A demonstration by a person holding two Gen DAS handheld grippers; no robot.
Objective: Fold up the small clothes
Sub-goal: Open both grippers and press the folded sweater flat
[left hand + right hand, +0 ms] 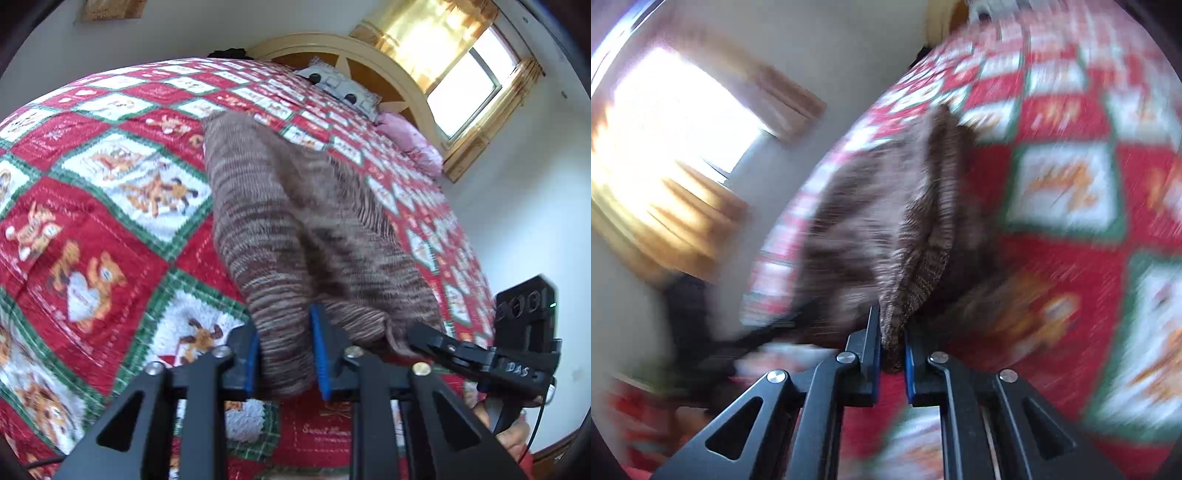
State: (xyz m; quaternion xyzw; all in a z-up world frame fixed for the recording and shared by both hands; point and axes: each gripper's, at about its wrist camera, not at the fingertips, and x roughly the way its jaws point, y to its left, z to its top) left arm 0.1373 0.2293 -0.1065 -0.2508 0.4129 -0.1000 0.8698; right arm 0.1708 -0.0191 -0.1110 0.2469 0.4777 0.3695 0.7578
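A brown striped knit garment (291, 218) lies stretched across the red, white and green quilt (103, 206). Its near edge is bunched between the blue pads of my left gripper (284, 354), which is shut on it. At the right of the left wrist view my right gripper (424, 341) bites the garment's other near corner. In the blurred right wrist view, a ribbed fold of the same garment (908, 229) is pinched by my right gripper (892, 350), which is shut on it. A hand shows under the right gripper's body.
The quilt (1071, 258) covers a bed with a curved wooden headboard (369, 55). A grey patterned pillow (343, 88) and a pink pillow (413, 140) lie at its head. A curtained window (469, 74) is in the white wall beyond.
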